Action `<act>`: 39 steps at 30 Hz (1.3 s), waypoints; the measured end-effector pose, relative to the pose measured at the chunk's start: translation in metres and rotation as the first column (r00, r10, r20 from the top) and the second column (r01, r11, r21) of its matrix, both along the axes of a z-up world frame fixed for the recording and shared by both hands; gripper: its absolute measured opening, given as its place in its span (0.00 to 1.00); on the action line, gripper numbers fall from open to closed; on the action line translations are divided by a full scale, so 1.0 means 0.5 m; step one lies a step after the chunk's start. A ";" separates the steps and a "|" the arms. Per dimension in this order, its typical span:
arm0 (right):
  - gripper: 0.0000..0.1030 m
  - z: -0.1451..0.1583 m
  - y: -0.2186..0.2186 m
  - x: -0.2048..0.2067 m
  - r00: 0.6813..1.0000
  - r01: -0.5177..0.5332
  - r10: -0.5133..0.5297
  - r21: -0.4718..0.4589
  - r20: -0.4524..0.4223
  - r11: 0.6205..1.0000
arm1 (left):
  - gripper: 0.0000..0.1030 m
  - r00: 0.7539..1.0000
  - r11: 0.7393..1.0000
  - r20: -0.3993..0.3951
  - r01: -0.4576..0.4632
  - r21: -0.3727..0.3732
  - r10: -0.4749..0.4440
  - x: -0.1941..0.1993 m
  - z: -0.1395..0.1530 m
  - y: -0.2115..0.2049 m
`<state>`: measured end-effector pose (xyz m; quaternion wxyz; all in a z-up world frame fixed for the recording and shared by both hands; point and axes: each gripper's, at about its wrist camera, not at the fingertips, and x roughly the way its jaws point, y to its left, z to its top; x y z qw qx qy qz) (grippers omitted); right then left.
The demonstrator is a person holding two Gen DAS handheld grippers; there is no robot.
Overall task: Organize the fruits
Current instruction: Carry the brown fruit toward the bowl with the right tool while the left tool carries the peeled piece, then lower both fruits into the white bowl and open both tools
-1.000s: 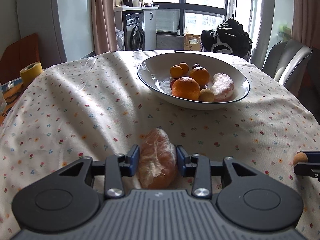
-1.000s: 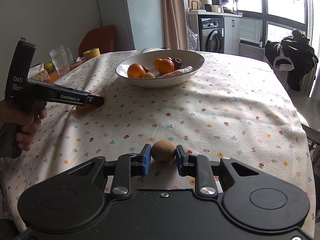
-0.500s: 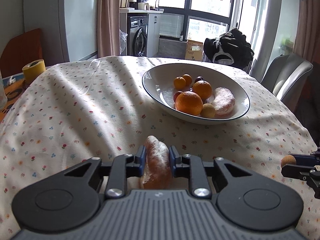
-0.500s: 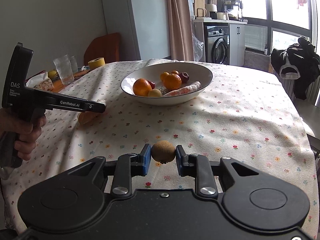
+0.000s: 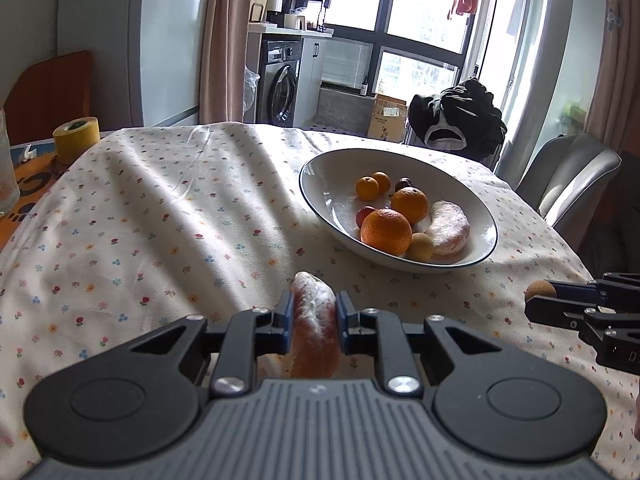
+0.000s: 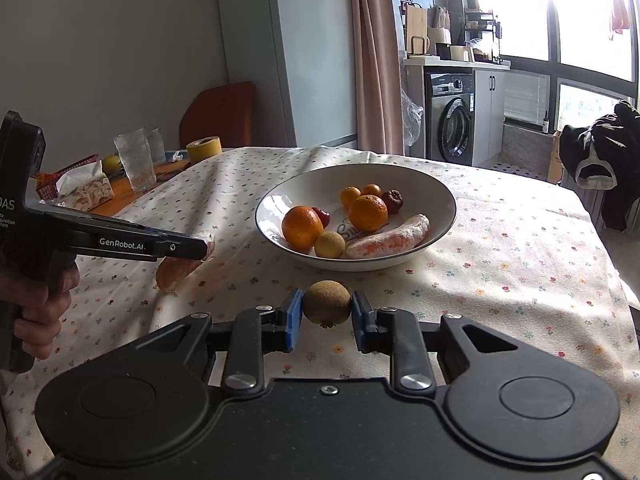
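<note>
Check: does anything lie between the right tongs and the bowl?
Nothing: in the right wrist view only bare floral tablecloth separates the right tongs from the bowl.

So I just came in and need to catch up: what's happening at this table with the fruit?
A person holds a gripper in each hand and is gathering fruit into the white bowl. The left gripper is shut on a plastic-wrapped citrus segment, lifted off the floral tablecloth. The right gripper is shut on a small brown round fruit, also in the air. The bowl already holds oranges, smaller fruits and another wrapped segment. Neither held piece has reached the bowl.
</note>
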<state>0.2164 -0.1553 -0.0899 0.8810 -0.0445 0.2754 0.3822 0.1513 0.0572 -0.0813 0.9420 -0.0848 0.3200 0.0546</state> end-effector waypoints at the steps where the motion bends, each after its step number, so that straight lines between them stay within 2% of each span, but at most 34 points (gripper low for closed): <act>1: 0.24 0.003 0.006 0.004 1.000 -0.001 0.001 0.001 0.003 1.000 | 0.19 1.000 1.000 0.006 -0.001 -0.005 0.001 -0.001 0.003 0.002; 11: 0.24 0.020 0.046 0.062 1.000 0.011 -0.011 0.004 0.025 1.000 | 0.19 0.997 1.000 0.079 0.004 -0.010 -0.003 0.011 0.052 0.009; 21: 0.24 0.043 0.065 0.128 0.999 0.041 -0.042 0.049 0.034 0.998 | 0.19 0.993 1.000 0.117 0.026 -0.011 -0.025 0.068 0.084 -0.001; 24: 0.29 0.043 0.070 0.144 0.998 0.049 -0.050 0.062 0.026 0.997 | 0.19 0.991 0.999 0.127 0.040 -0.013 -0.038 0.089 0.094 -0.007; 36: 0.33 0.035 0.022 0.124 0.997 0.078 -0.078 0.072 -0.002 0.994 | 0.19 0.989 0.998 0.134 0.065 -0.006 -0.064 0.158 0.096 -0.030; 39: 0.35 0.034 0.015 0.116 0.997 0.083 -0.083 0.069 -0.001 0.994 | 0.22 0.988 0.999 0.143 0.051 -0.011 -0.049 0.165 0.095 -0.029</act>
